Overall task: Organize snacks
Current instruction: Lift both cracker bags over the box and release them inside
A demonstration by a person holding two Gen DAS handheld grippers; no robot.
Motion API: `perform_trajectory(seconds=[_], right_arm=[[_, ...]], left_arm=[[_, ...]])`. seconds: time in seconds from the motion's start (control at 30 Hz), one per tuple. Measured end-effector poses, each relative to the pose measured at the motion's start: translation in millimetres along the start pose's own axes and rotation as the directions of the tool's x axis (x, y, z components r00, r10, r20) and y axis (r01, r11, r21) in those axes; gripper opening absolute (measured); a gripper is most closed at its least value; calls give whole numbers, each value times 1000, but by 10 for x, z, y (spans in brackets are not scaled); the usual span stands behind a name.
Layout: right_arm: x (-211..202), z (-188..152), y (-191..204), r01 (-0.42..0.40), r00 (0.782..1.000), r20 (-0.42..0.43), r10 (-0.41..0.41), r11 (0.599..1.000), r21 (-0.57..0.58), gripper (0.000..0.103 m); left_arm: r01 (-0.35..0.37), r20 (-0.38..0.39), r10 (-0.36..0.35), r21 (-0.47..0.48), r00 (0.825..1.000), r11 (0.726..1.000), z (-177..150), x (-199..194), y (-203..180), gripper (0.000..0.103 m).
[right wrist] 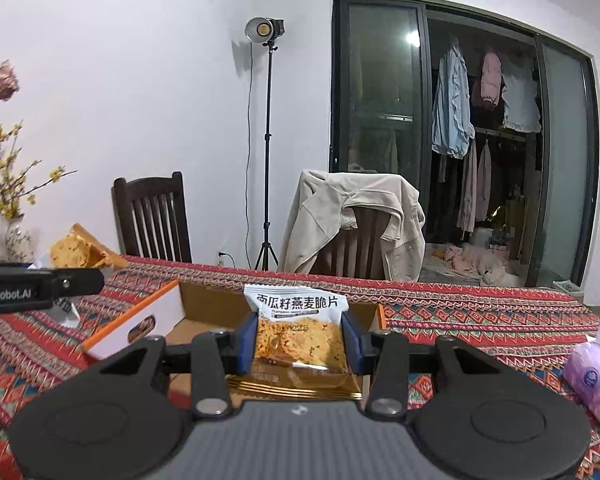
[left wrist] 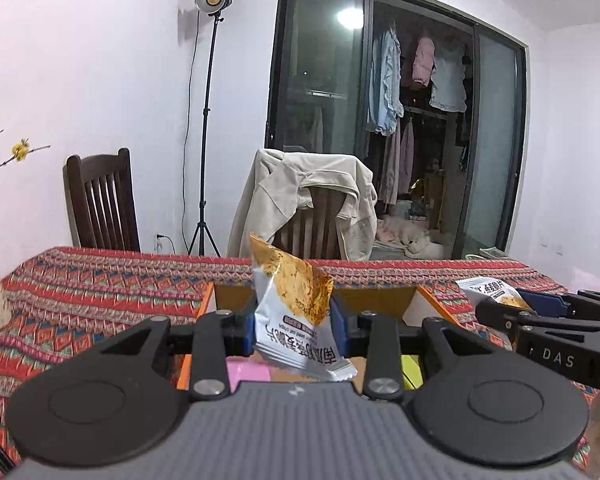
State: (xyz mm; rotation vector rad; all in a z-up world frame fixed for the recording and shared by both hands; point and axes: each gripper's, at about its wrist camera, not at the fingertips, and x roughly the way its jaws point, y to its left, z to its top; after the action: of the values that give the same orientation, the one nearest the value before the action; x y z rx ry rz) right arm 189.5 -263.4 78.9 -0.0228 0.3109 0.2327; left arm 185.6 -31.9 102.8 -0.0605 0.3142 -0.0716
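We have one snack packet [left wrist: 296,312] clenched in the jaws of our left gripper [left wrist: 296,326], tilted, its printed end hanging down, raised above the open cardboard box [left wrist: 236,298]. Our right gripper [right wrist: 300,344] has its jaws closed on a second snack packet [right wrist: 300,336], label upright, also over the box, which sits on the worktop [right wrist: 480,312] with the patterned cloth, toward its far edge. A pink tissue pack [right wrist: 592,380] lies near the worktop's right edge, a jacket-draped chair [right wrist: 352,224] behind
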Motion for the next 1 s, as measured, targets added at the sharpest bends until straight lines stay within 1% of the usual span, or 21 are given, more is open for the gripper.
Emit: perform_trajectory(seconds=[0.27, 0.37, 0.43, 0.53, 0.63, 0.87, 1.0], right_arm=[[453, 217, -63, 20, 1000, -4, -20, 1000, 17, 42], [617, 231, -90, 30, 1000, -2, -30, 999, 26, 42], [724, 222, -101, 35, 999, -3, -35, 999, 33, 42], [842, 162, -107, 55, 998, -1, -55, 998, 33, 42], [937, 95, -113, 51, 999, -7, -50, 998, 24, 42], [1132, -10, -165, 28, 998, -56, -26, 999, 31, 42], [1184, -61, -171, 23, 996, -82, -20, 999, 38, 42]], left_arm=[[-24, 11, 24, -31, 1000, 999, 258, 451, 53, 36], [-35, 17, 36, -47, 999, 998, 303, 607, 70, 36], [-45, 15, 46, -56, 999, 997, 276, 708, 92, 36], [-69, 17, 70, -42, 997, 997, 199, 808, 129, 36], [-74, 12, 74, -55, 997, 996, 108, 899, 191, 36], [-87, -59, 85, -31, 995, 996, -70, 1157, 230, 36], [-82, -74, 81, -14, 994, 996, -134, 1197, 210, 36]])
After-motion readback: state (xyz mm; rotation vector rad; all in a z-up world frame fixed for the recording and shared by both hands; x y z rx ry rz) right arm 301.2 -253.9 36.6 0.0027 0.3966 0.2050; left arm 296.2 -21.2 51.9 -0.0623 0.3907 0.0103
